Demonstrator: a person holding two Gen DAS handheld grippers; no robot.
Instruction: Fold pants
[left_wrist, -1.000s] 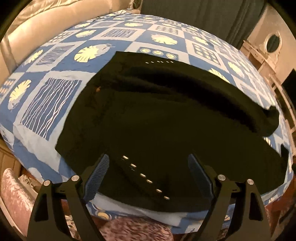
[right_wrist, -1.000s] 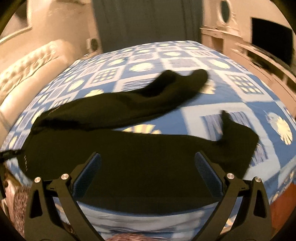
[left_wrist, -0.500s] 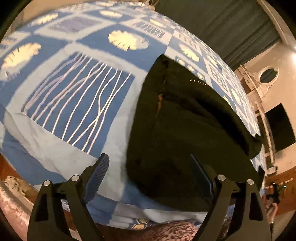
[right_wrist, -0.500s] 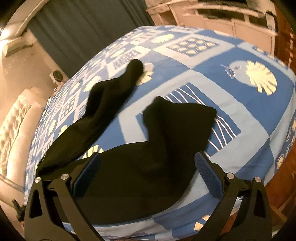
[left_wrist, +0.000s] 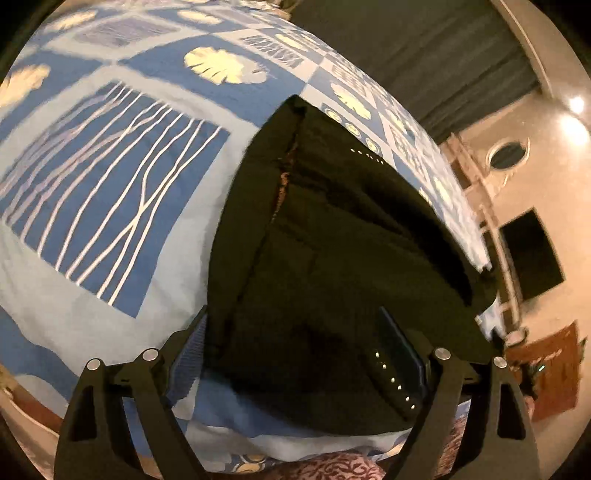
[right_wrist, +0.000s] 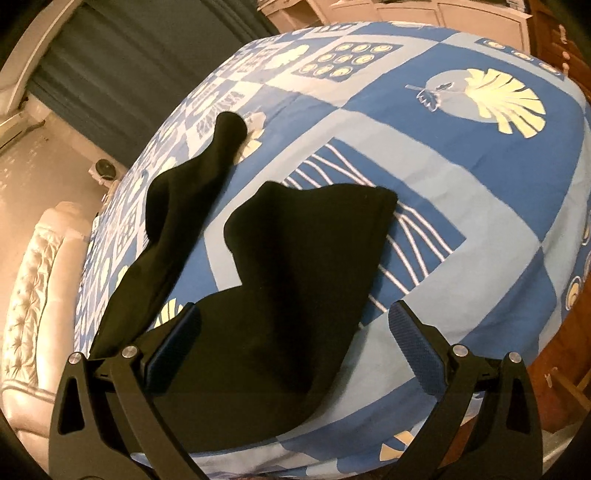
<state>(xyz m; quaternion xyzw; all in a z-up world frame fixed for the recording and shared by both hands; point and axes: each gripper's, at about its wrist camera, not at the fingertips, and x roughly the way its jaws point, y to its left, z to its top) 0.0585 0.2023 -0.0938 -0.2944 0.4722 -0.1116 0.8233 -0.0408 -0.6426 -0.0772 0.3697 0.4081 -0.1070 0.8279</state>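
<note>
Black pants (left_wrist: 332, 258) lie spread on a bed with a blue patterned cover (left_wrist: 110, 166). In the left wrist view I see the waist end, with a row of small pale studs near the front edge. My left gripper (left_wrist: 295, 354) is open and empty, low over the waist corner at the bed's near edge. In the right wrist view the two legs lie apart: the near leg's cuff end (right_wrist: 314, 240) is bunched, the far leg (right_wrist: 192, 192) stretches away. My right gripper (right_wrist: 295, 339) is open and empty just above the near leg.
The bed cover (right_wrist: 461, 166) falls off at the near edge. A patterned rug (left_wrist: 332, 465) lies below. A cream tufted headboard (right_wrist: 33, 295) stands at the left, dark curtains (right_wrist: 129, 48) behind, white cabinets (right_wrist: 406, 11) beyond the bed.
Both grippers have swung outward and come lower and closer to the pants: the left toward the waist corner, the right toward the near leg's cuff end. Both stay open.
</note>
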